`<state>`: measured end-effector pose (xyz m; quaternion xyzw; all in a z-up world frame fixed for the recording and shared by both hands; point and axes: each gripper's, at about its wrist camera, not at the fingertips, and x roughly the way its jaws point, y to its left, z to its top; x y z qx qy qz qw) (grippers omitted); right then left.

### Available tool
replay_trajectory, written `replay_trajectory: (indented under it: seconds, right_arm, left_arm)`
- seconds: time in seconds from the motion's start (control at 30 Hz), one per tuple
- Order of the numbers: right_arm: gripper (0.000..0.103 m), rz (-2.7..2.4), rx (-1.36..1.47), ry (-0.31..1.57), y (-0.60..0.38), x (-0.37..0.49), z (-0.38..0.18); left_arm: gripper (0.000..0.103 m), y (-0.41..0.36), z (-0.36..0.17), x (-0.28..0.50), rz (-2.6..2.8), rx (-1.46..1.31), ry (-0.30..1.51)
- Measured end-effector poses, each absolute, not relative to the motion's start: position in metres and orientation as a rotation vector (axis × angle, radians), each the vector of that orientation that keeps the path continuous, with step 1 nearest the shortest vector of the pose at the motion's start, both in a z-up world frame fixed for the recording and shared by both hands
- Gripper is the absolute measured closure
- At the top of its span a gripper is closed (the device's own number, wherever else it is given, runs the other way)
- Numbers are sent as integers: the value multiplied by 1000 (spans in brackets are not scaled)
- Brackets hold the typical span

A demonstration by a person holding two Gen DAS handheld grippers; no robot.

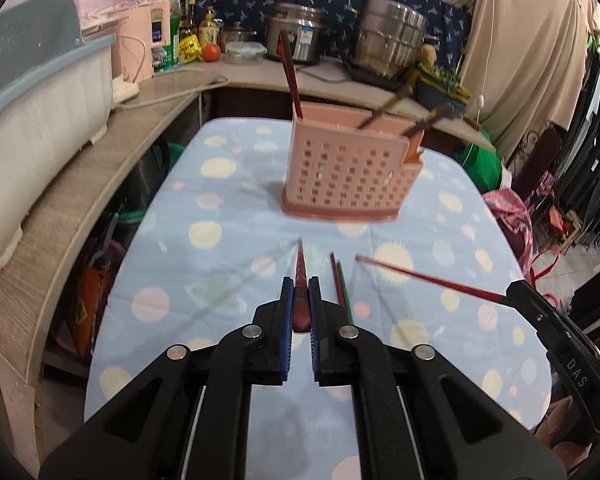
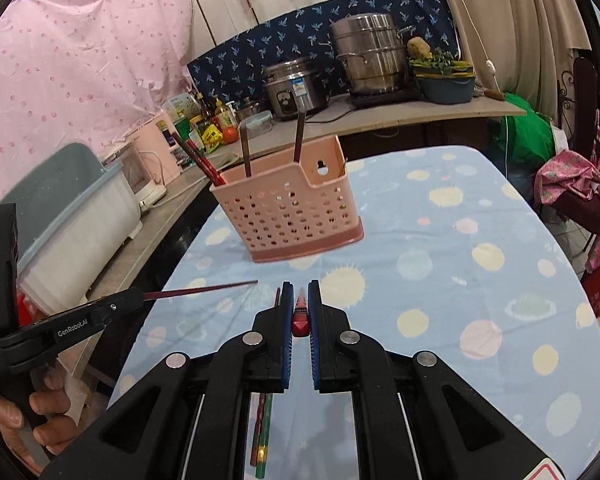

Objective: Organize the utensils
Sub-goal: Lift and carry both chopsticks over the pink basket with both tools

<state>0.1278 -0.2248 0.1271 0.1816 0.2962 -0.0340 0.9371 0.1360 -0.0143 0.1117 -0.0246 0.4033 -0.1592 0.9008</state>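
A pink perforated utensil basket (image 1: pixel 348 168) stands on the table and holds several chopsticks; it also shows in the right wrist view (image 2: pixel 292 216). My left gripper (image 1: pixel 300 292) is shut on a dark red chopstick (image 1: pixel 300 272) pointing at the basket. My right gripper (image 2: pixel 300 296) is shut on another red chopstick (image 2: pixel 300 312). That chopstick (image 1: pixel 428 278) shows in the left wrist view held by the right gripper (image 1: pixel 516 290). The left gripper (image 2: pixel 132 298) and its chopstick (image 2: pixel 204 290) show in the right wrist view. Two loose chopsticks, red and green (image 1: pixel 342 284), lie on the cloth; they also show in the right wrist view (image 2: pixel 262 428).
The table carries a blue cloth with pastel dots (image 2: pixel 460 260). A wooden counter (image 1: pixel 80 168) runs along the left with a white-and-blue bin (image 1: pixel 40 92). The far counter holds a rice cooker (image 2: pixel 296 88), a steel pot (image 2: pixel 372 56) and bottles.
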Motion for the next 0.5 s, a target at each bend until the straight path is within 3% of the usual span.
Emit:
replay_trajectory:
  seconds: [0.5]
  right_arm:
    - [96,-60,411,393,-257,186,214]
  left_arm:
    - [96,-25,206,187,-346,-124,633]
